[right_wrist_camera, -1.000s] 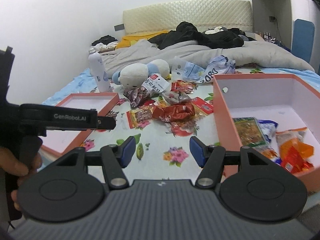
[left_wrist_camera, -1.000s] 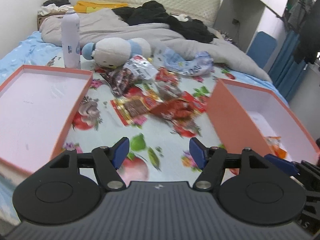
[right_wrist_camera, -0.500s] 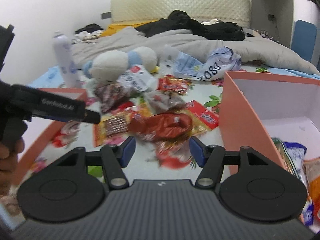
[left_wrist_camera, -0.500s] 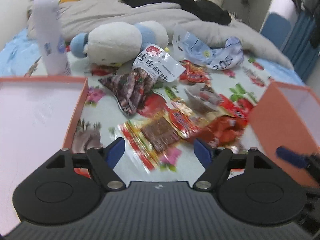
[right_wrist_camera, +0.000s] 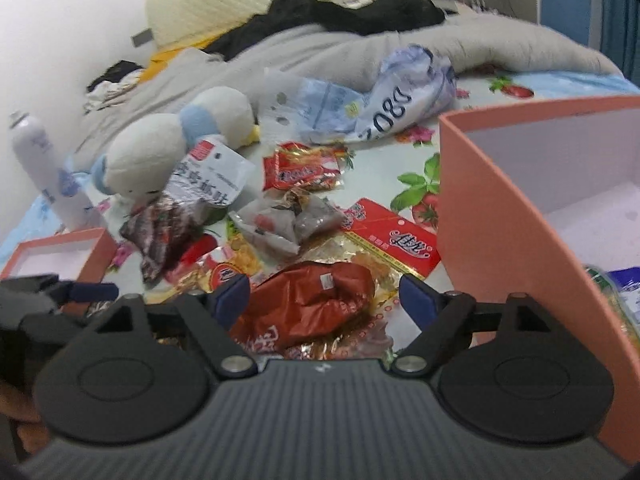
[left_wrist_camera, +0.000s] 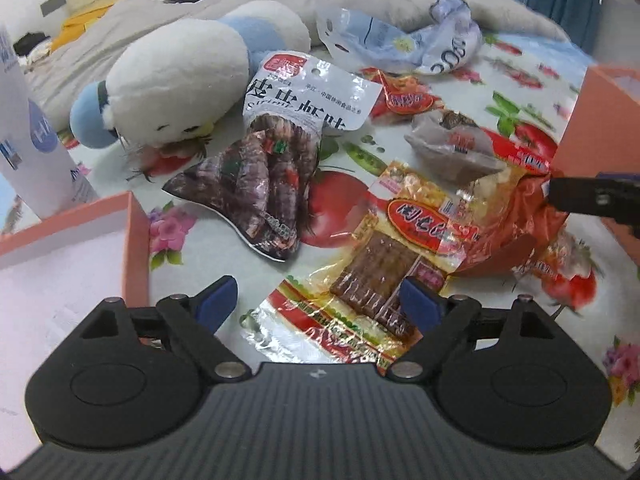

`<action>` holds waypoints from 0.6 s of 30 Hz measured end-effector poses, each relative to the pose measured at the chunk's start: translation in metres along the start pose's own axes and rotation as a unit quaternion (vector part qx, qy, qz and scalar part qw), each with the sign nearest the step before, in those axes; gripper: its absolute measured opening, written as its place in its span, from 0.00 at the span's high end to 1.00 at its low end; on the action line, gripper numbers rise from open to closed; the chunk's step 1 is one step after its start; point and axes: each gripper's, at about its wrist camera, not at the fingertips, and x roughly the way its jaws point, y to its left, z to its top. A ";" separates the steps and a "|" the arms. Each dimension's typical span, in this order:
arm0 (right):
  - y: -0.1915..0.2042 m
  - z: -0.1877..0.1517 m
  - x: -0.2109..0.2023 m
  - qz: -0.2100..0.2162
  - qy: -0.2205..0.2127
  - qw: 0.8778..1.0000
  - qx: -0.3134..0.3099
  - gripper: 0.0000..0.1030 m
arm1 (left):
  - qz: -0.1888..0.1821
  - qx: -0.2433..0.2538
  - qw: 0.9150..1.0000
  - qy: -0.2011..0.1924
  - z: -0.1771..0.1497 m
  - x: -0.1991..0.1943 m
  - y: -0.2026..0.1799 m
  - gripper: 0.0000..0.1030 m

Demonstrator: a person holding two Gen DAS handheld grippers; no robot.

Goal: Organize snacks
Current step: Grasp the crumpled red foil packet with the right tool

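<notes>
Both tongs had dropped closer to the snack heap on the bed since a second earlier, their jaws opening and nothing gripped: the left tongs (left_wrist_camera: 318, 300) straddled the clear yellow packet of dried meat (left_wrist_camera: 372, 276), the right tongs (right_wrist_camera: 324, 294) the crumpled red bag (right_wrist_camera: 316, 306). Both packets looked light, soft and slippery, best pinched at a flat sealed edge. At eleven o'clock the white-topped pouch (left_wrist_camera: 308, 96) read partly "Shrimp"; other print was unreadable.

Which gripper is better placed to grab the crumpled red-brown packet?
Right gripper: the crumpled red-brown packet lies between its opening jaws. The left gripper, also opening, is over the yellow jerky packet.
</notes>
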 end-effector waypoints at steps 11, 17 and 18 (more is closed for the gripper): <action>-0.013 0.001 0.037 0.014 0.036 0.998 0.053 0.20 | -0.012 -0.035 0.999 -0.008 -0.009 -0.002 0.000 0.21; -0.011 0.003 0.041 0.032 0.036 0.998 0.044 0.33 | -0.016 -0.052 0.998 -0.016 -0.012 -0.009 -0.010 0.46; -0.010 0.003 0.040 0.033 0.035 0.998 0.041 0.39 | -0.015 -0.054 0.998 -0.017 -0.012 -0.010 -0.012 0.52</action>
